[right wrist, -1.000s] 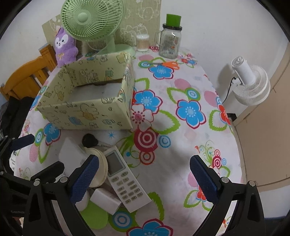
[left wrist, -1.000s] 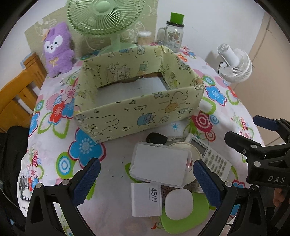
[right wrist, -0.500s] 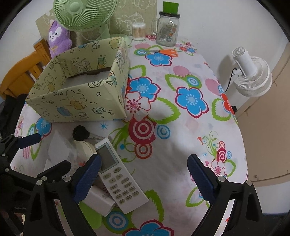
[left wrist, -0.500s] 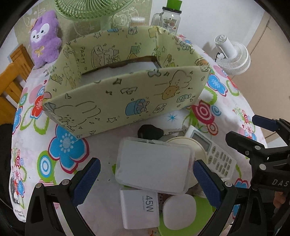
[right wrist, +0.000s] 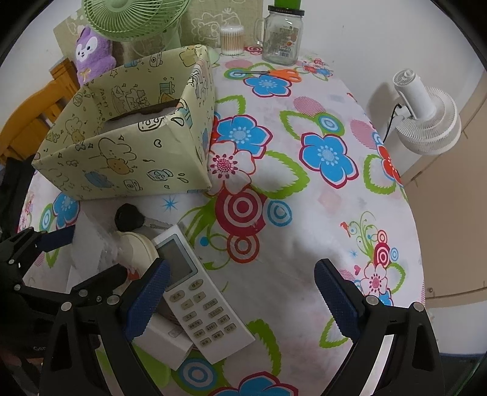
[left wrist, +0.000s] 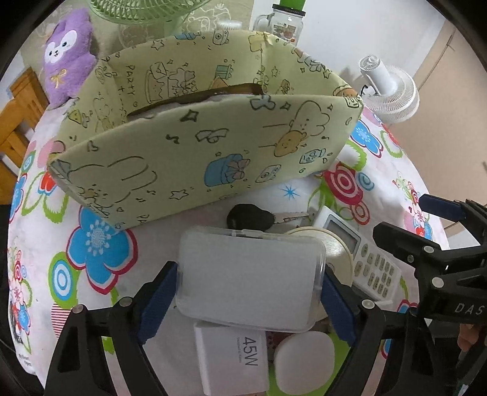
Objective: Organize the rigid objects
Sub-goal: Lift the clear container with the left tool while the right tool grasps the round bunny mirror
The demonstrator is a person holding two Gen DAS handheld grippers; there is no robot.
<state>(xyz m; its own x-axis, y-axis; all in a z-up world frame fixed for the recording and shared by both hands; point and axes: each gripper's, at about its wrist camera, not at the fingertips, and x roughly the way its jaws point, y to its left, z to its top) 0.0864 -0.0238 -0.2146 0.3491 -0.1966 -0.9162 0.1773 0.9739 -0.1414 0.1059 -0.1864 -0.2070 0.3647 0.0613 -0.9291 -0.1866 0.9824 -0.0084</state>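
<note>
My left gripper [left wrist: 248,300] is shut on a clear plastic case [left wrist: 249,277], its blue pads pressed on both short sides. The case sits atop a pile: a white 45W charger box [left wrist: 232,361], a white rounded puck [left wrist: 304,361], a cream round dish [left wrist: 334,248], a white remote [right wrist: 197,292] and a black-headed key [left wrist: 248,217]. A green patterned open box [left wrist: 194,155] stands just behind the pile. My right gripper [right wrist: 240,298] is open and empty, its left finger beside the remote.
A green fan [right wrist: 134,18], a purple plush [right wrist: 91,53], a glass jar [right wrist: 281,38], cotton swabs [right wrist: 232,39] and orange scissors [right wrist: 274,73] stand at the table's back. A white fan [right wrist: 426,121] stands off the right edge. A wooden chair [left wrist: 16,112] is at left.
My left gripper moved forward and down and closed its fingers onto the clear case. My right gripper crept forward and stayed open.
</note>
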